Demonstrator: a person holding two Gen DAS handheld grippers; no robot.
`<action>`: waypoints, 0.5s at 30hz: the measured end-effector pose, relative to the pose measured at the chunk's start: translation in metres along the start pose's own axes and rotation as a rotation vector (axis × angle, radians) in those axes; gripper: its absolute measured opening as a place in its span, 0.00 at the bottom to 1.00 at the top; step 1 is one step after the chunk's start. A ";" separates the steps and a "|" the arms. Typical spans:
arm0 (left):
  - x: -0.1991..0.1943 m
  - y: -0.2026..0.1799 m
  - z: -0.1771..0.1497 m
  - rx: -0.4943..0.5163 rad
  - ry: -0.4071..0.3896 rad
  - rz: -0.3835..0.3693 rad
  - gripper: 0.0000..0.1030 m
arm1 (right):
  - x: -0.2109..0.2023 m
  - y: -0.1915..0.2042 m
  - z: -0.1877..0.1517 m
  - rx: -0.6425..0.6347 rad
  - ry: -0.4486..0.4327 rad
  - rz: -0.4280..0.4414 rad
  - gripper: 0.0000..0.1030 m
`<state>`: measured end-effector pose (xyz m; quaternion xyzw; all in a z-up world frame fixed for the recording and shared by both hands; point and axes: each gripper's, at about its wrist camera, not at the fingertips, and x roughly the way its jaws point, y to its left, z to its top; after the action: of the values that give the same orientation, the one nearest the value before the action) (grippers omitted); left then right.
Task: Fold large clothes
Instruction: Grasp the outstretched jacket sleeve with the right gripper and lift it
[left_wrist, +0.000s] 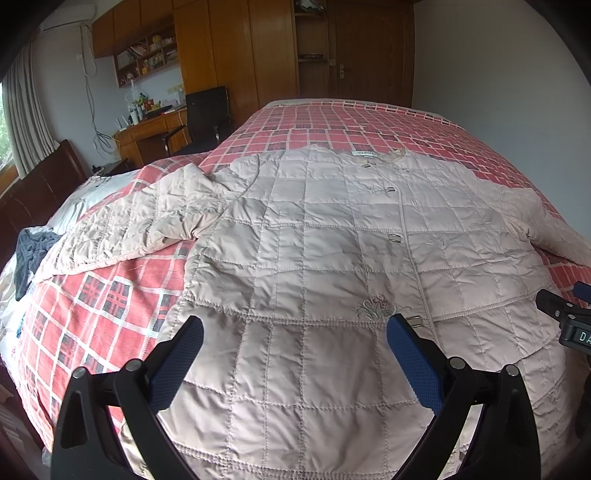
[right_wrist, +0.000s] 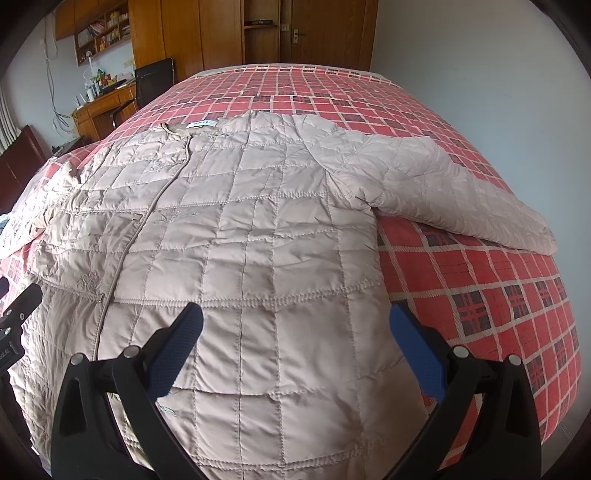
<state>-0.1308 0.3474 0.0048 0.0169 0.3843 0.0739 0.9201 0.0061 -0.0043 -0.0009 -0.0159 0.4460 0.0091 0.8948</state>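
I see the quilted beige jacket (left_wrist: 332, 236) lying flat, front up, on the red checked bed (right_wrist: 480, 280), both sleeves spread out. My left claw (left_wrist: 295, 354) and right claw (right_wrist: 295, 343) both hover over its lower hem, fingers wide apart, gripping nothing.

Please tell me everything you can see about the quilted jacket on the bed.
The quilted jacket is pale beige, stitched in squares, with metal clasps down a closed front, flower embroidery and a collar label. It lies flat, front up, unfolded, on the red checked bedspread, sleeves spread to both sides. Neither open gripper touches it.
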 end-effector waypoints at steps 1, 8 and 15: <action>0.000 0.000 0.000 0.000 0.000 0.000 0.96 | 0.000 0.000 0.000 0.000 -0.001 0.000 0.97; 0.005 -0.008 0.012 -0.003 0.000 -0.017 0.96 | 0.002 -0.009 0.004 0.003 -0.008 -0.002 0.97; 0.022 -0.017 0.038 -0.008 0.003 -0.040 0.96 | 0.024 -0.107 0.037 0.200 0.079 0.055 0.97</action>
<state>-0.0864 0.3346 0.0141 0.0056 0.3858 0.0570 0.9208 0.0532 -0.1094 0.0038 0.0854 0.4798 -0.0113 0.8731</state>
